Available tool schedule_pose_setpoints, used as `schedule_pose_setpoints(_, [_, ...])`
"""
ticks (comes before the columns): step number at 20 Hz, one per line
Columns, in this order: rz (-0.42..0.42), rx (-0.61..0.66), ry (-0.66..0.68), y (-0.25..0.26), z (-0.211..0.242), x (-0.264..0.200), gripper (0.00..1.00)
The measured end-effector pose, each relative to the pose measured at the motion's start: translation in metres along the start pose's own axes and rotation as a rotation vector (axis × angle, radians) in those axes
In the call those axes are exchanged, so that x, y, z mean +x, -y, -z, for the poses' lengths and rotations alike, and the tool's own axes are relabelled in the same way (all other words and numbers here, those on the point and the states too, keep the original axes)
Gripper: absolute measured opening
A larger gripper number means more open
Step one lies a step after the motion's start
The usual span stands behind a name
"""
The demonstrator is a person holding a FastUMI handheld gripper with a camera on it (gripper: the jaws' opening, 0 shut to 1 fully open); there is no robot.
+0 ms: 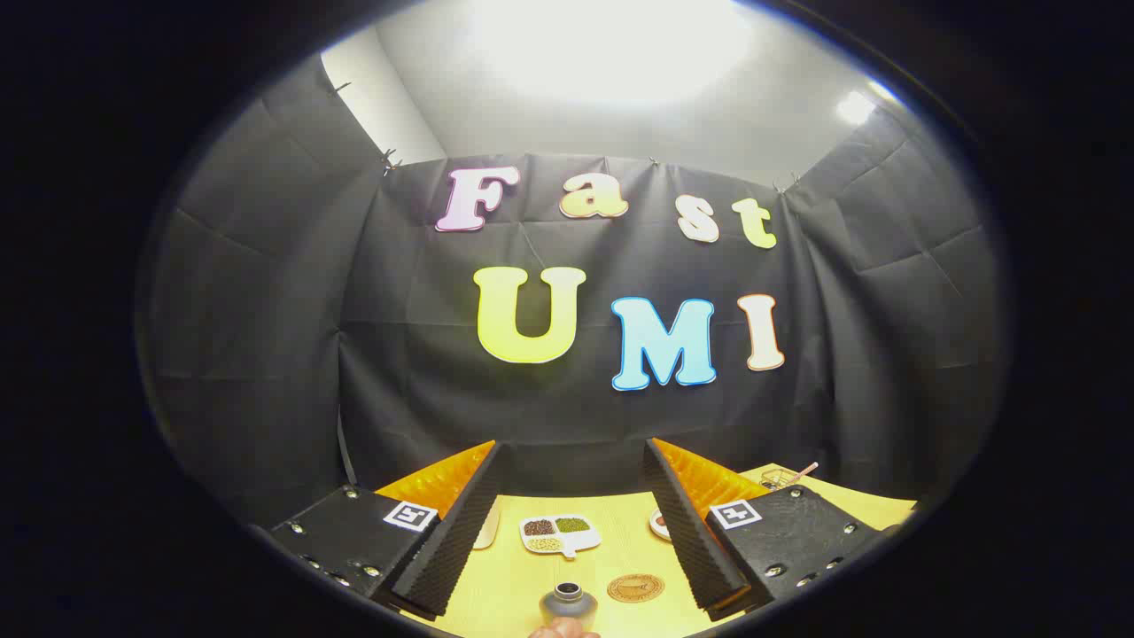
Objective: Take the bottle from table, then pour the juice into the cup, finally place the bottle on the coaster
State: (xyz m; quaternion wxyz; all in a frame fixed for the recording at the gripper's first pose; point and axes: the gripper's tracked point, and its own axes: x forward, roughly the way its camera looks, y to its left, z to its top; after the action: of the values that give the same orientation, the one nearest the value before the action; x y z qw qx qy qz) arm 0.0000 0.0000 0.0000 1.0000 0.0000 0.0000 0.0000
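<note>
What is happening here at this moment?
A person holds a two-finger gripper above a yellow table. Its fingers are open, wide apart, and hold nothing. Between them, low and near, stands a small dark bottle with an open neck; something reddish sits just before it, too cut off to identify. A round wooden coaster lies beside the bottle. Beyond them rests a white divided dish of beans or grains. The bottle is not yet taken.

A ceiling light overhead blows out to white glare above the black cloth wall, which stays dim. Below that wall the tabletop is evenly lit and sharp. Fisheye distortion bows the wall's folds outward.
</note>
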Motion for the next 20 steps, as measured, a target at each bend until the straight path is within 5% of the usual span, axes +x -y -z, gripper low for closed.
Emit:
schedule_pose_setpoints(14, [0.021,0.008,-0.002,0.007,0.019,-0.005,0.97])
schedule_pose_setpoints(20, [0.018,-0.004,-0.008,0.009,0.074,-0.008,0.97])
